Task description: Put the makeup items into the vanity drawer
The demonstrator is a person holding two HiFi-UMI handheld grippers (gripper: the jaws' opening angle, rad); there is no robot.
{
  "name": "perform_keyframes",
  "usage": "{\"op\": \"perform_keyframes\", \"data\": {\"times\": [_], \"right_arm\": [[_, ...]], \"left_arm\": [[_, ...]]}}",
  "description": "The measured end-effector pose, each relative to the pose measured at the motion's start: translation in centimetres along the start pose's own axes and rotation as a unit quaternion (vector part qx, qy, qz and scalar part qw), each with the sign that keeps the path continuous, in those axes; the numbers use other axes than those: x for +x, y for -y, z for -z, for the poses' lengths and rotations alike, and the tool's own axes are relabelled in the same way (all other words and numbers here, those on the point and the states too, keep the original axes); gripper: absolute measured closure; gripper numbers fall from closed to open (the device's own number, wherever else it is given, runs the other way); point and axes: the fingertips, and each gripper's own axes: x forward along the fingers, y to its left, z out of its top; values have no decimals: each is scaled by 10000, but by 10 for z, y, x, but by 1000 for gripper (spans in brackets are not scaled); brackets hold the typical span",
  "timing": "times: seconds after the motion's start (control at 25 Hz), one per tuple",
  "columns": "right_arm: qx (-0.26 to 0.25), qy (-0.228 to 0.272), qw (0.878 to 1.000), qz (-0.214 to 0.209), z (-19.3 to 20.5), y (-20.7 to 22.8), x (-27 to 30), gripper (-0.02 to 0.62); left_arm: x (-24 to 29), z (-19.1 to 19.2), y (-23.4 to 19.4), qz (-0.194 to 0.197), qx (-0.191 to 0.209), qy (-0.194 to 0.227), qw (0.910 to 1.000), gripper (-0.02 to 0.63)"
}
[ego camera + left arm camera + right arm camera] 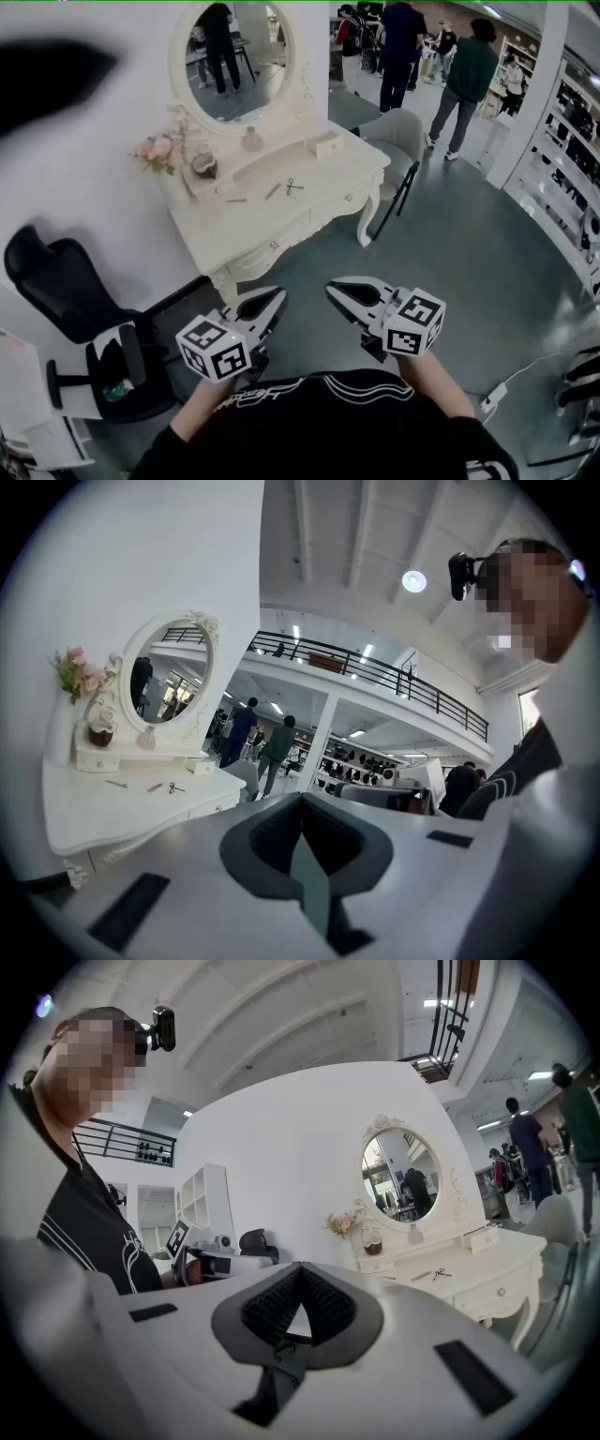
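We hold both tools low and close to the body, well apart from the white vanity [314,217]. The left tool [279,297] has its jaws pressed together with nothing between them. The right tool [330,289] is closed the same way and empty. Grey floor [450,253] lies between the tools and the vanity's front.

The makeup items lie loose near the middle of the worktop [328,173]: a thin pencil [236,200], a pink stick [273,191] and a small scissor-like metal piece [294,186], each near the next. The front drawers [277,246] under the worktop's front edge are closed.

Along the back edge stand an oval mirror [239,56], pink flowers [159,150] at the back left corner, a brown cup [203,166] just beside them, a small bottle [251,141] and a little drawer box [328,145]. A grey chair [398,131] stands at the worktop's right end. A black chair [66,281] sits against the wall on the left, near the left tool. People [464,70] stand far behind.
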Motion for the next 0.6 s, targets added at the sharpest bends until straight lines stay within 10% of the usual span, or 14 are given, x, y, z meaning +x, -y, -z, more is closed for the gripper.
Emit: {"op": "perform_keyframes", "data": {"times": [0.6], "right_arm": [[33, 68, 9999, 97, 17, -26, 28, 570]], "left_arm": [[-41, 7, -10, 51, 136, 29, 9999, 583]]}}
